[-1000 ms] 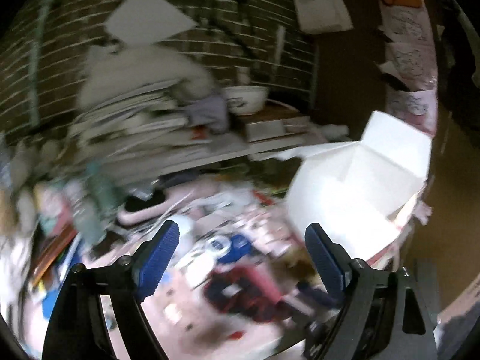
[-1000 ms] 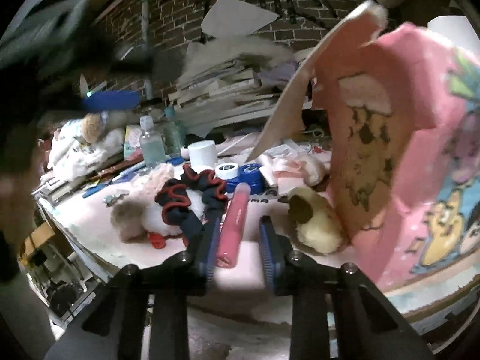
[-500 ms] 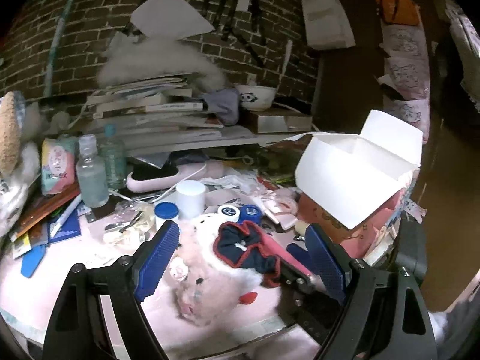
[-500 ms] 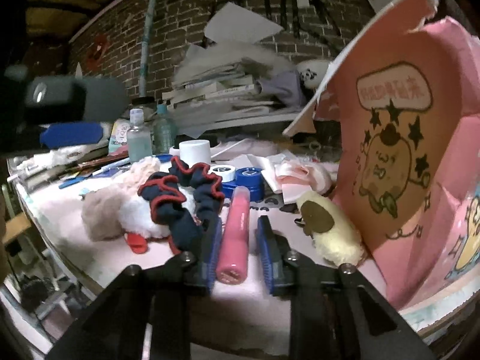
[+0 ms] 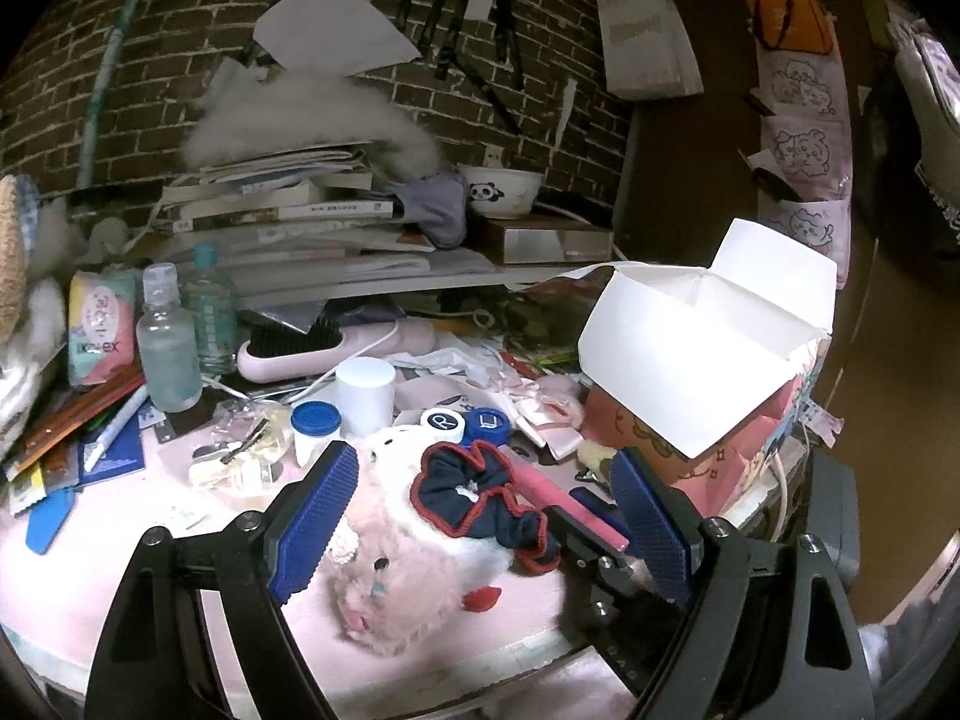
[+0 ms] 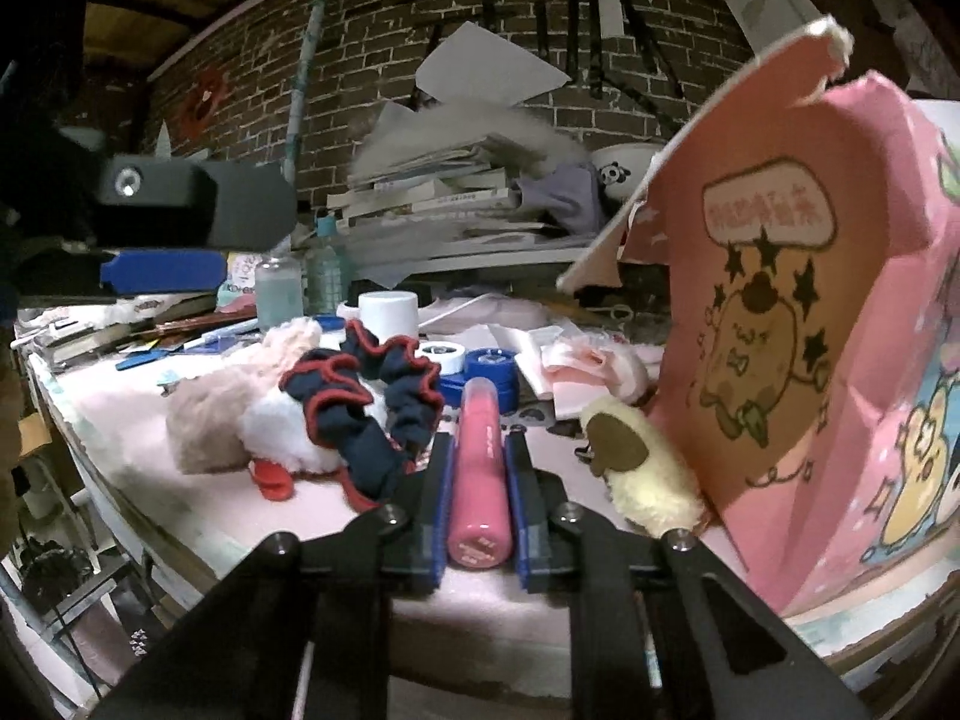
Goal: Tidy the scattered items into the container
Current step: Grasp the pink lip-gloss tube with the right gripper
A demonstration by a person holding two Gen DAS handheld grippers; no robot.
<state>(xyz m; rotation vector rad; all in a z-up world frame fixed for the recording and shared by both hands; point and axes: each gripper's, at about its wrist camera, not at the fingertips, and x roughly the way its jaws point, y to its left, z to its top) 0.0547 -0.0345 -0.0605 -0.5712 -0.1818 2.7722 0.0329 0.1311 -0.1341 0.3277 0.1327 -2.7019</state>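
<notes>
My right gripper (image 6: 480, 445) is shut on a pink tube (image 6: 479, 408) low over the pink table top. The left wrist view shows that tube (image 5: 543, 493) with the right gripper's black fingers around its near end. A navy scrunchie with red trim (image 6: 360, 396) lies on a fluffy pink plush toy (image 6: 234, 420) just left of it. A pink cartoon carton (image 6: 780, 330) stands open at the right, white flaps up (image 5: 708, 348). A yellow plush (image 6: 642, 474) lies at its foot. My left gripper (image 5: 480, 519) hangs open above the scrunchie (image 5: 480, 498) and plush toy (image 5: 390, 570), holding nothing.
Behind the scrunchie sit a white jar (image 5: 365, 393), a blue-and-white lens case (image 5: 465, 425) and a blue-capped cup (image 5: 315, 426). Clear bottles (image 5: 168, 348) and a pink hairbrush (image 5: 300, 348) stand further back, before stacked books (image 5: 288, 210) with a panda bowl (image 5: 501, 192). The table's front edge (image 6: 180, 546) is close.
The right fingers have narrowed onto the pink tube. The left wrist view went from blurred swinging to steady, now low over the scrunchie and plush toy.
</notes>
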